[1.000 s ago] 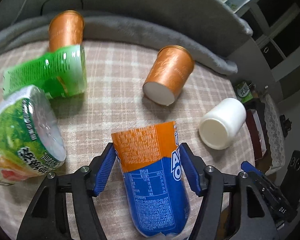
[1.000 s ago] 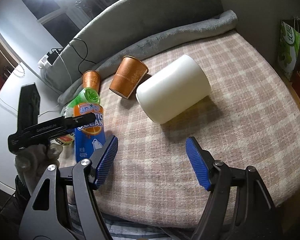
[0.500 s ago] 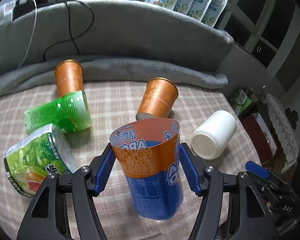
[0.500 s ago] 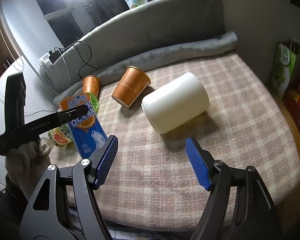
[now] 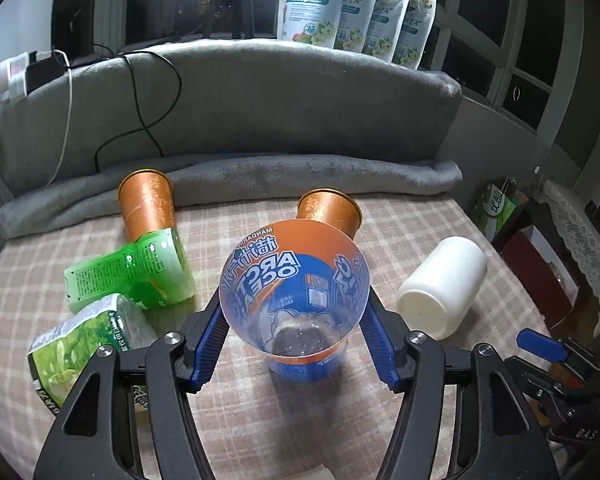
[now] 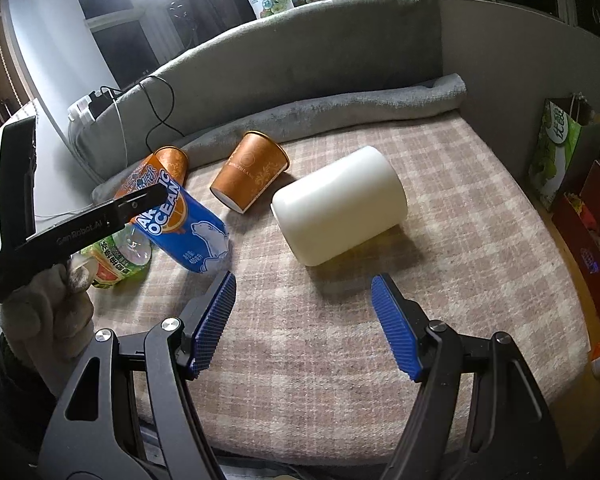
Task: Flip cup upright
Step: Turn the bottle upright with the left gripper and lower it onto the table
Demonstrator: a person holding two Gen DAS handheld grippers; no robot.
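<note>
Left gripper (image 5: 294,336) clamping blue cup (image 5: 296,300), tilted, mouth toward camera, base on plaid cloth (image 6: 440,240), right gripper (image 6: 304,320) spread, holding nothing, white cup (image 6: 340,216) on its side.

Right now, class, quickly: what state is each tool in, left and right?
Left tool: closed on the blue and orange cup, which is tilted, not yet upright.
Right tool: open, holding nothing, hovering short of the white cup.

The left wrist view looked closely down into the orange-and-blue cup (image 5: 294,300) toward the far sofa back (image 5: 260,108). The right wrist view sat farther right, sharing that cup (image 6: 180,222) and the white cup (image 6: 338,222).
</note>
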